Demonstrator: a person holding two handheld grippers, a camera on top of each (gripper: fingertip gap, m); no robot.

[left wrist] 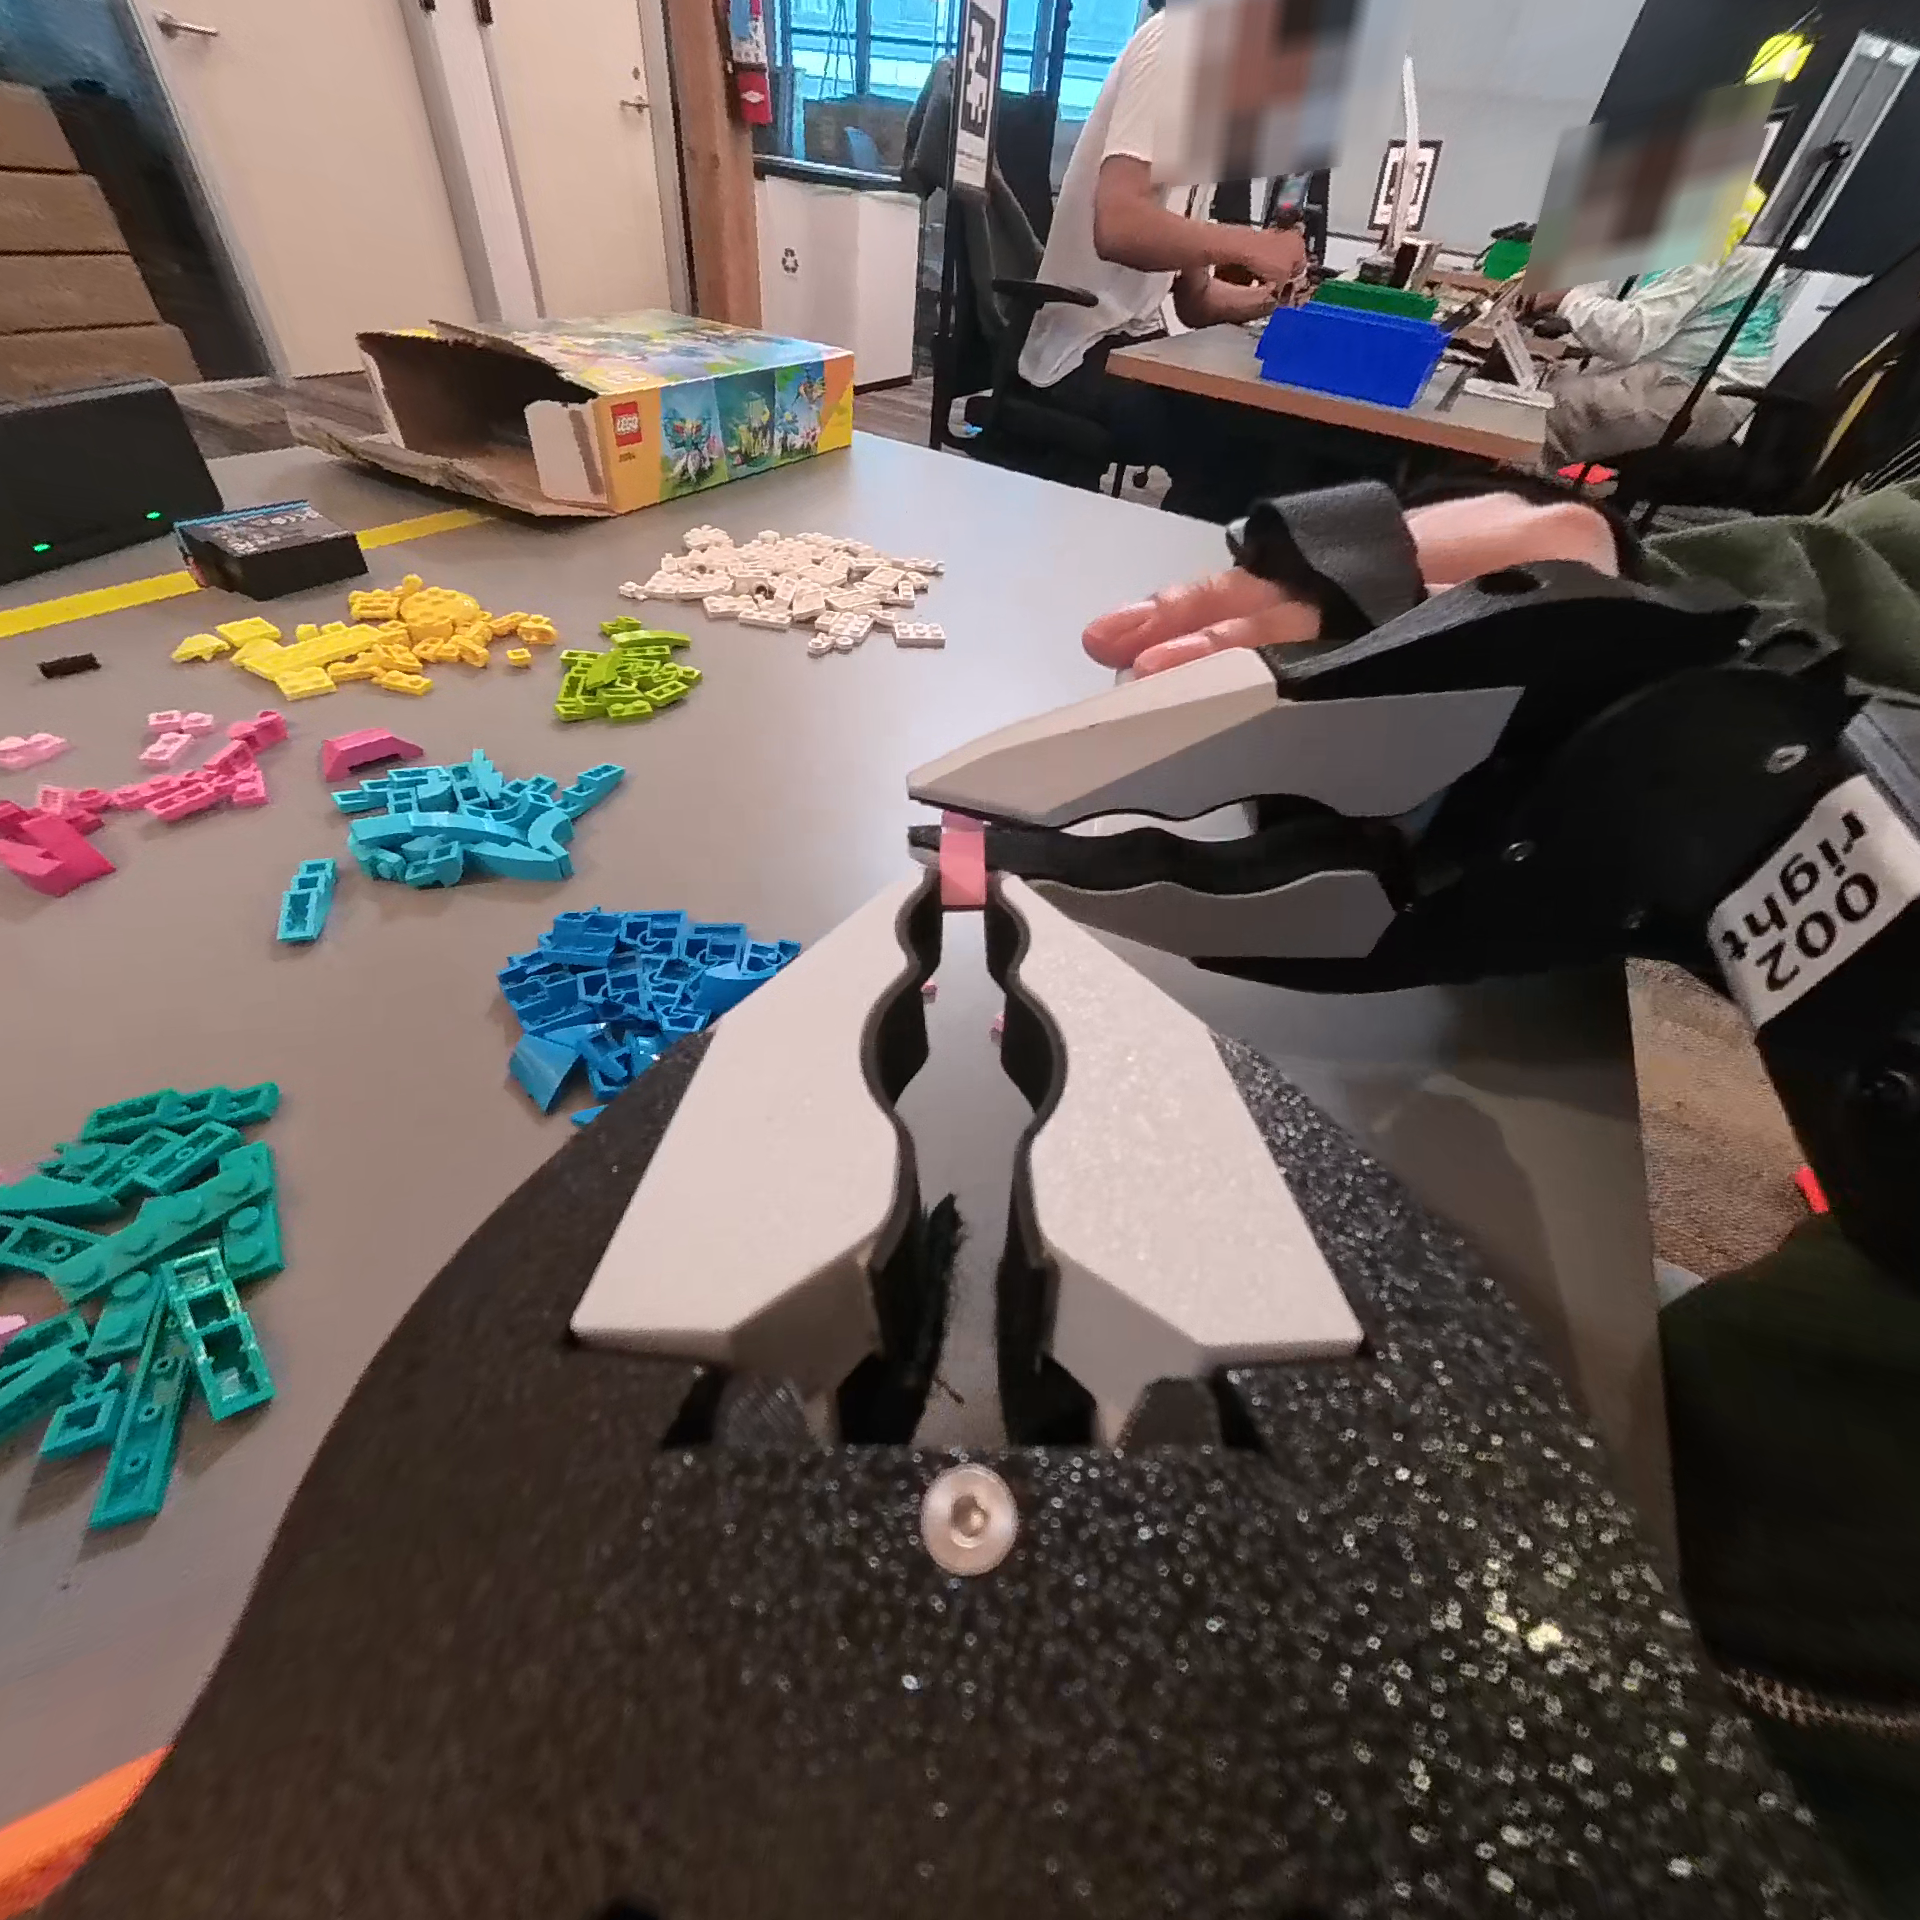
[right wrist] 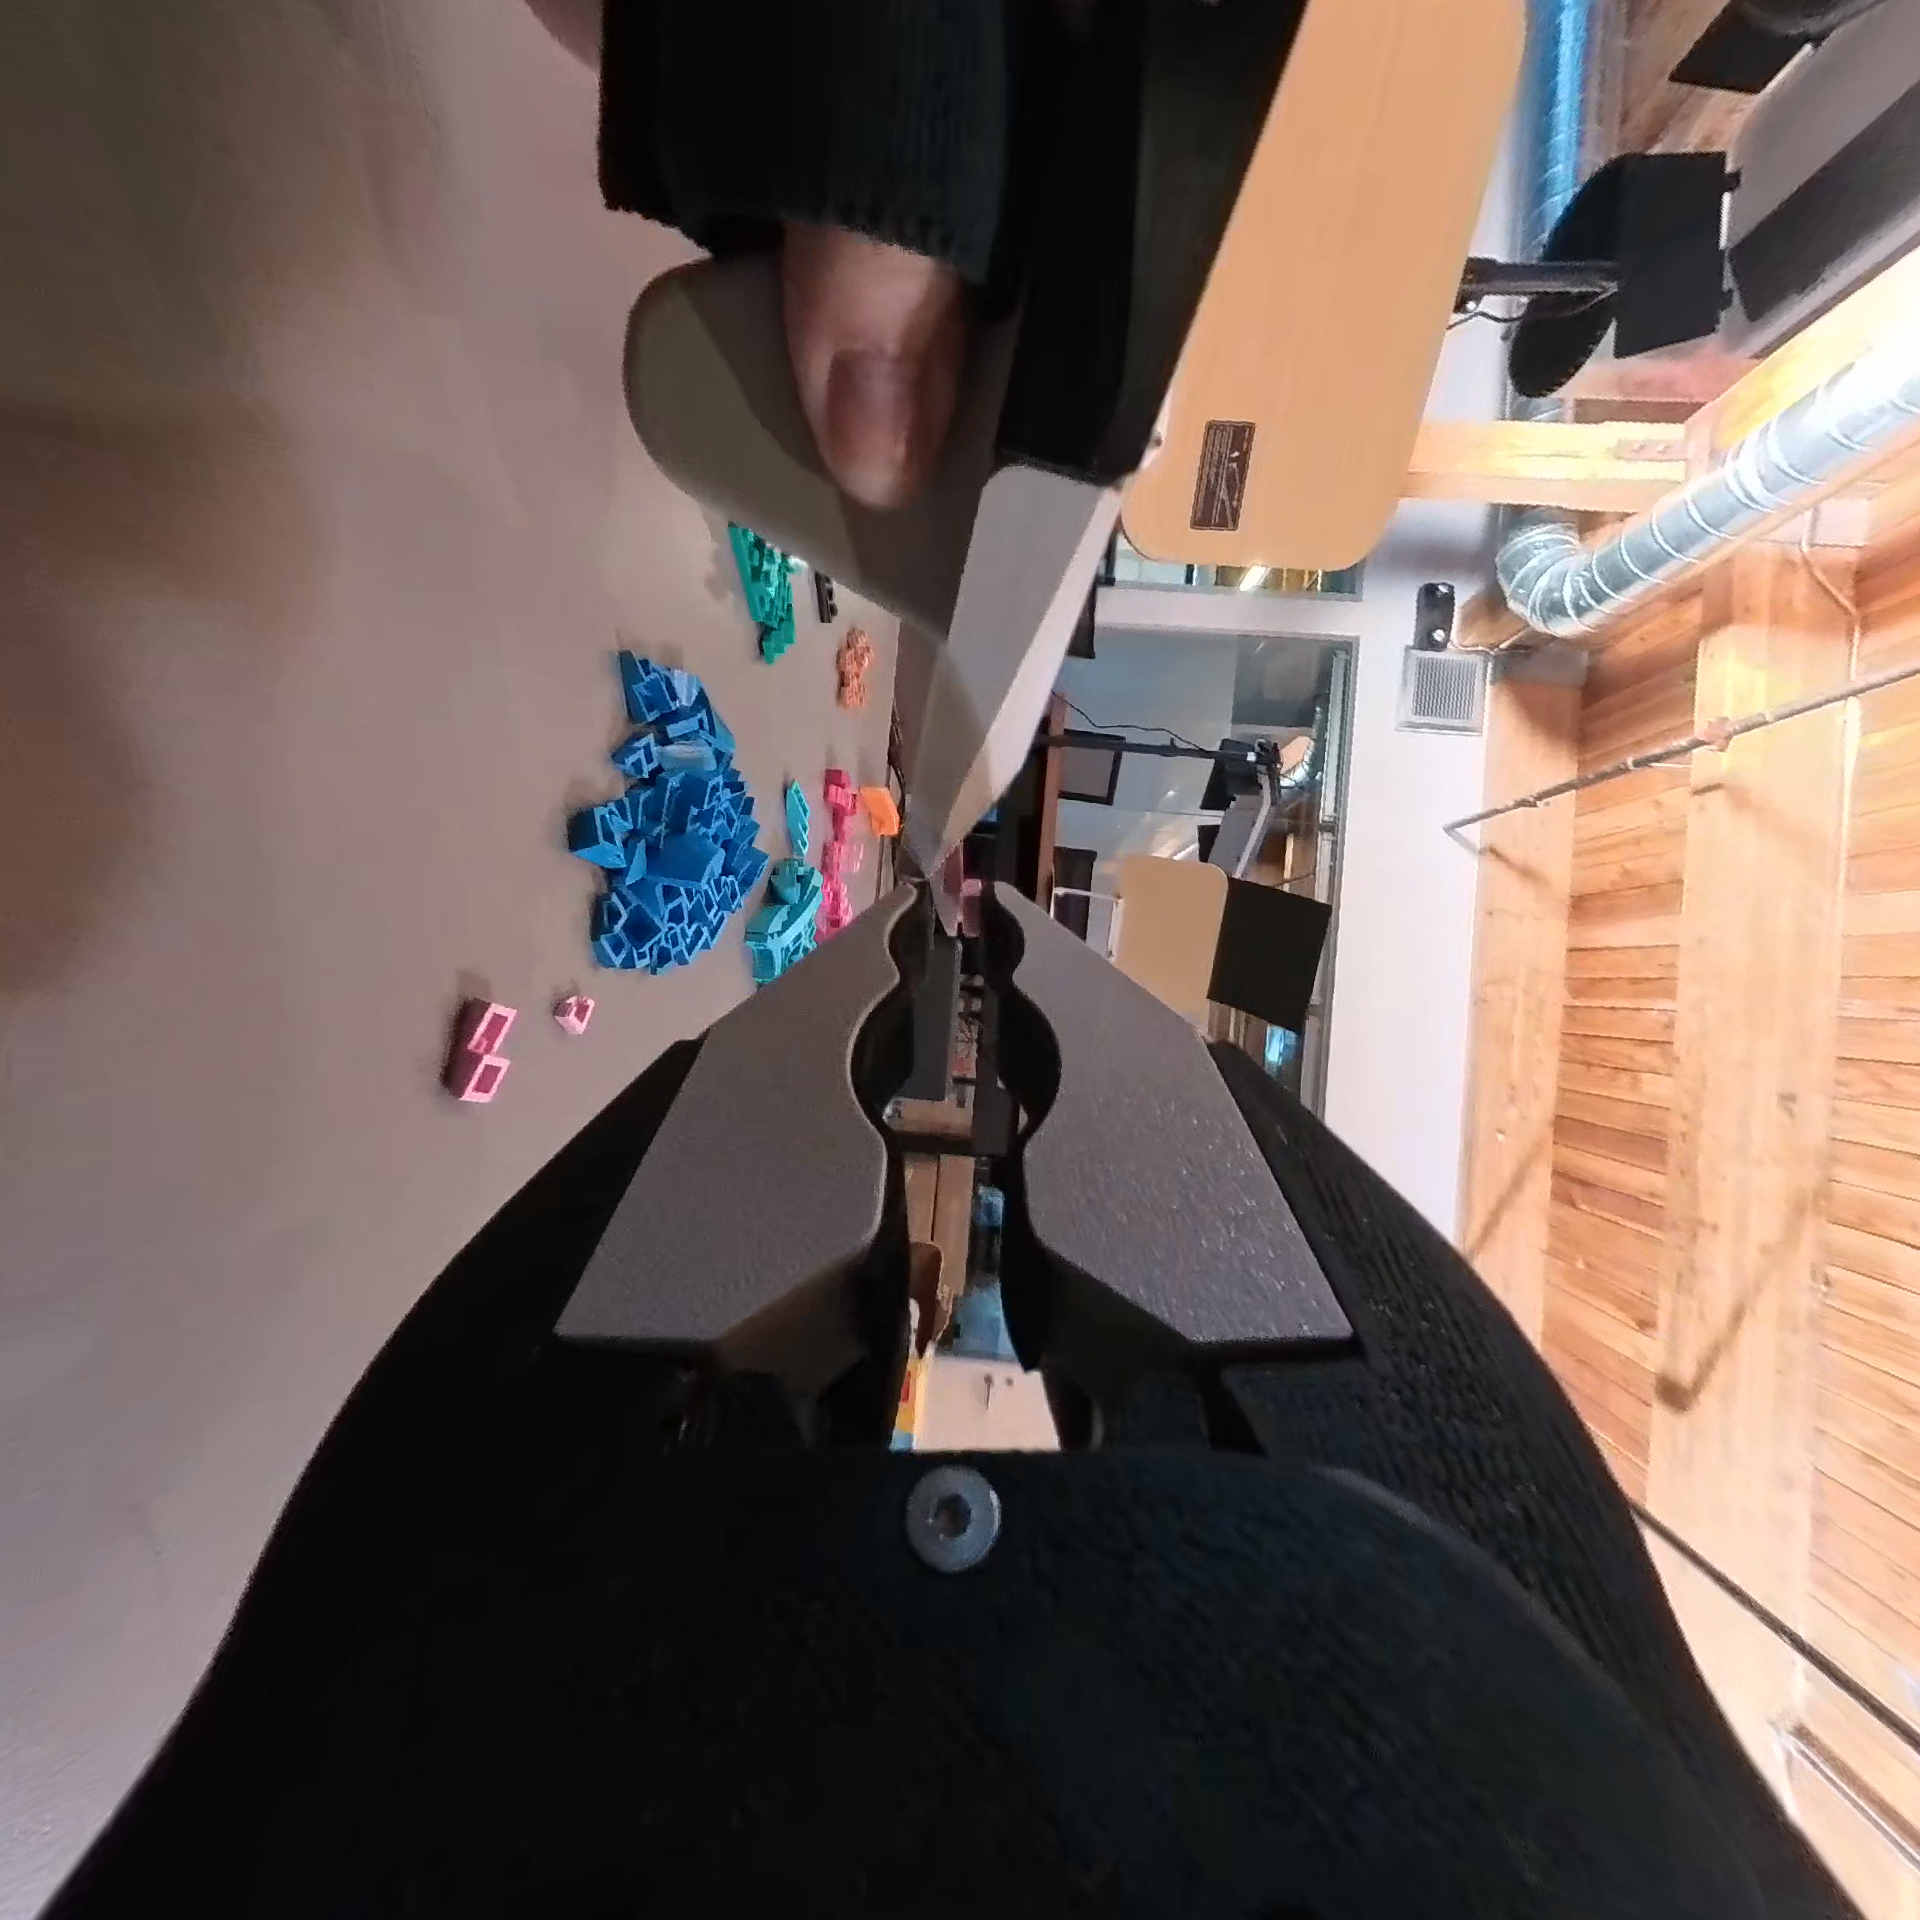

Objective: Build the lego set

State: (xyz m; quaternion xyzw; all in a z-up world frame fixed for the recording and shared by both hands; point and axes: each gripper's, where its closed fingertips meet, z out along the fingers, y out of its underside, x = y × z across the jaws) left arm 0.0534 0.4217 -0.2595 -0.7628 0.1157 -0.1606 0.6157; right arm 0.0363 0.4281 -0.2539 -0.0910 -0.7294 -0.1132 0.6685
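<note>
My left gripper [left wrist: 961, 896] reaches forward above the grey table [left wrist: 790, 748], its tips shut on the lower end of a small pink lego piece [left wrist: 962, 862]. My right gripper [left wrist: 925, 819] comes in from the right, turned on its side, and its tips are shut on the upper end of the same pink piece. In the right wrist view the right gripper [right wrist: 951, 902] meets the left gripper's fingertips [right wrist: 940, 831] at the pink piece [right wrist: 971, 902]. I cannot tell whether it is one piece or two joined.
Sorted brick piles lie to the left: white [left wrist: 800, 592], yellow [left wrist: 384, 639], lime [left wrist: 623, 675], pink [left wrist: 156, 779], turquoise [left wrist: 468, 821], blue [left wrist: 634, 987], teal [left wrist: 156, 1247]. A torn lego box [left wrist: 665, 416] stands behind. Loose pink pieces [right wrist: 478, 1049] lie under the grippers. People sit at a far table. The tips of both grippers are at nearly the same place.
</note>
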